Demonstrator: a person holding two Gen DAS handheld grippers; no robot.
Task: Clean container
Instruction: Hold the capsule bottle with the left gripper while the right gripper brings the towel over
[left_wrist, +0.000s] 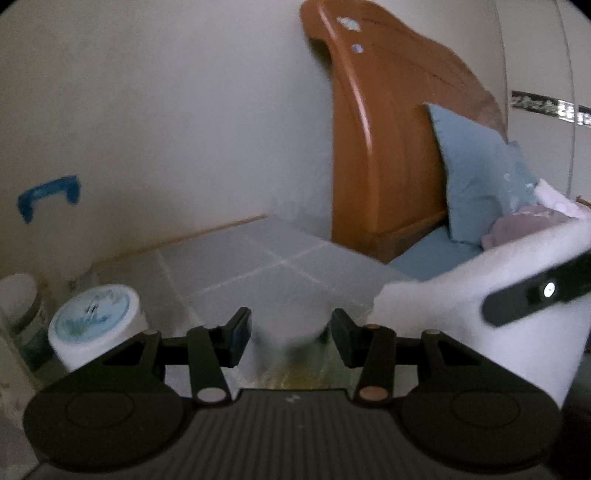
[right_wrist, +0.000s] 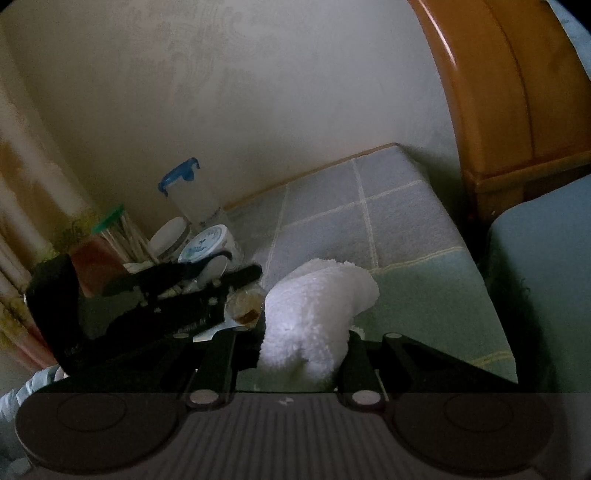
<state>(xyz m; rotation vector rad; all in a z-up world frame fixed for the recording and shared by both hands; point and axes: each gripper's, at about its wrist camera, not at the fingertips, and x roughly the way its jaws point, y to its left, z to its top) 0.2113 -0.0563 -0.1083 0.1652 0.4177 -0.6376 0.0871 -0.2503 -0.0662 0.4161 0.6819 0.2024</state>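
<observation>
Gripping a clear plastic container (left_wrist: 291, 321), the left gripper (left_wrist: 291, 338) has its jaws clamped on the lower sides. In the right wrist view the same container (right_wrist: 245, 306) shows at 9 o'clock of the white cloth (right_wrist: 317, 314), with brownish residue inside. The right gripper (right_wrist: 301, 354) has its jaws pinched on that fluffy cloth. I judge the container light, thin-walled and slick, likely to flex or twist under rubbing, so holding it low across opposite walls suits best. The cloth is soft and bunches easily. Below lies a grey checked tabletop (right_wrist: 399, 225).
</observation>
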